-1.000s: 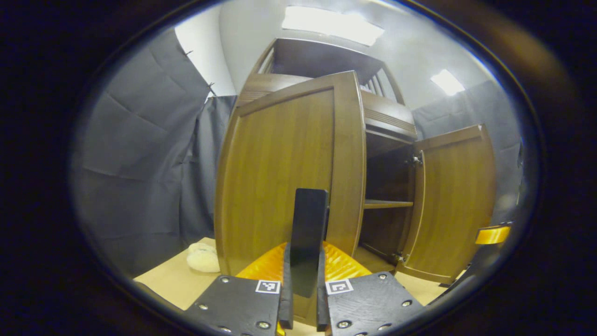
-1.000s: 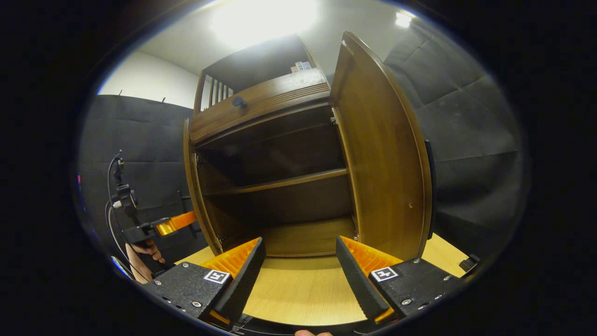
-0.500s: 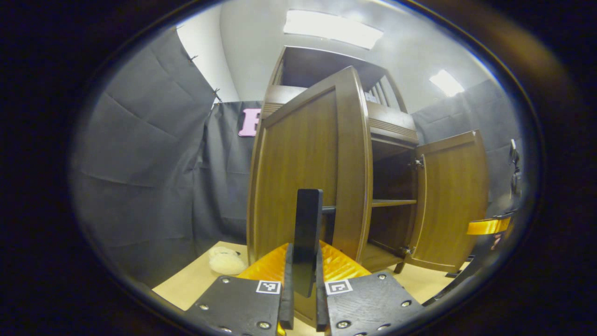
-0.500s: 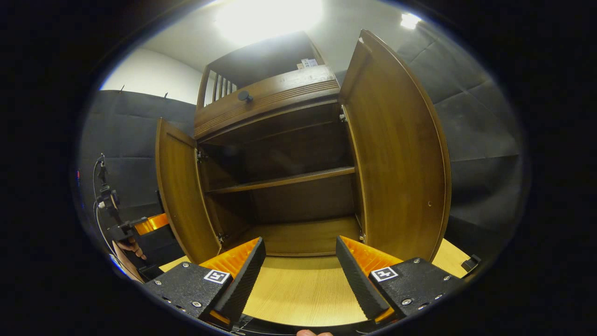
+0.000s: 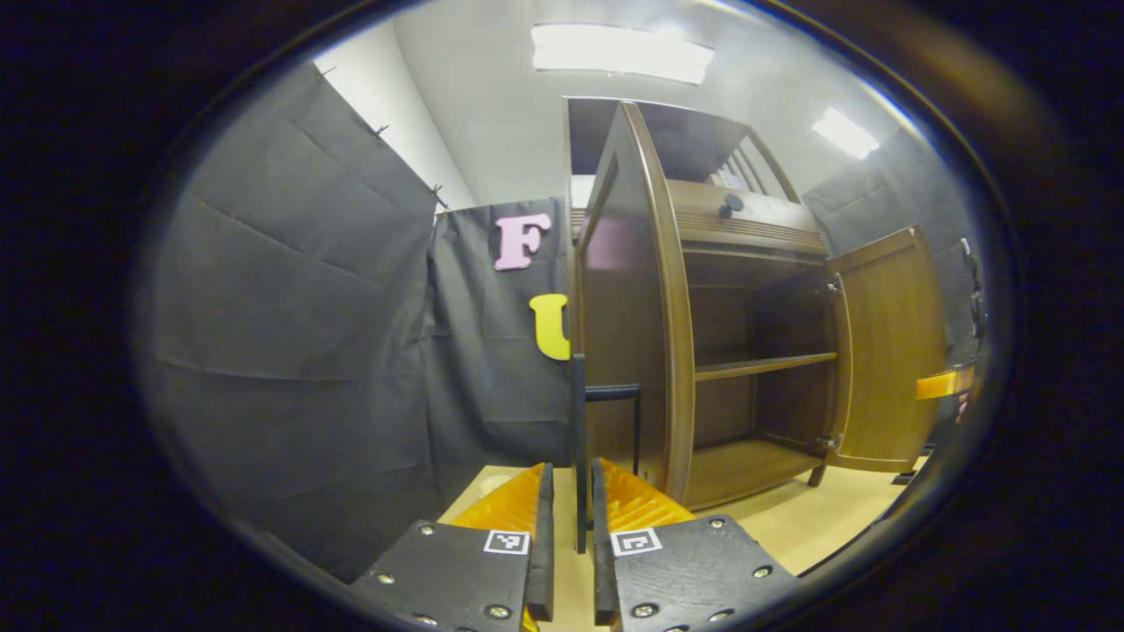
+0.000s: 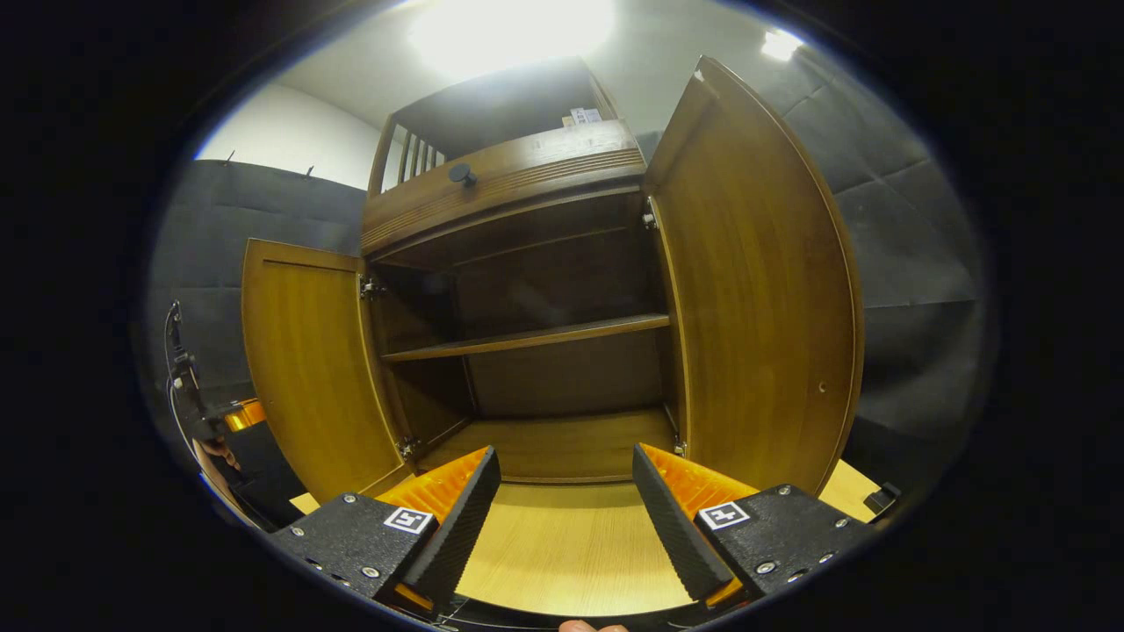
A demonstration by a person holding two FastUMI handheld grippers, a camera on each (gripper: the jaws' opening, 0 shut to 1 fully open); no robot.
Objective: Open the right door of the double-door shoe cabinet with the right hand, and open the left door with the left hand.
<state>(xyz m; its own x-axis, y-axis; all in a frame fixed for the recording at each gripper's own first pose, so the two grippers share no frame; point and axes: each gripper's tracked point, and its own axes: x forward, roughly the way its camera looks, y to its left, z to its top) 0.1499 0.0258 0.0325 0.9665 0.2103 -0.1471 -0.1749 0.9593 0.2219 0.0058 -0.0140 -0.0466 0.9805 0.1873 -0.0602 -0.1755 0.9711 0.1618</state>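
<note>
Brown wooden double-door shoe cabinet (image 6: 527,290) stands on a light wood table (image 6: 562,544), both doors swung out. In the left gripper view the left door (image 5: 628,298) is seen almost edge-on, its thin black bar handle (image 5: 580,439) between the nearly closed jaws of the left gripper (image 5: 571,518); whether both fingers press on it, cannot tell. Right door (image 5: 887,342) open at far right of that view. In the right gripper view the right gripper (image 6: 566,491) hovers with jaws wide apart, holding nothing, just in front of the open cabinet mouth. Inside: one wooden middle shelf (image 6: 527,338) and bare bottom board (image 6: 562,443). Round dark knob (image 6: 460,174) on the drawer front above. Black cloth wall (image 5: 290,333) close on the left, near the left door's outer face.
</note>
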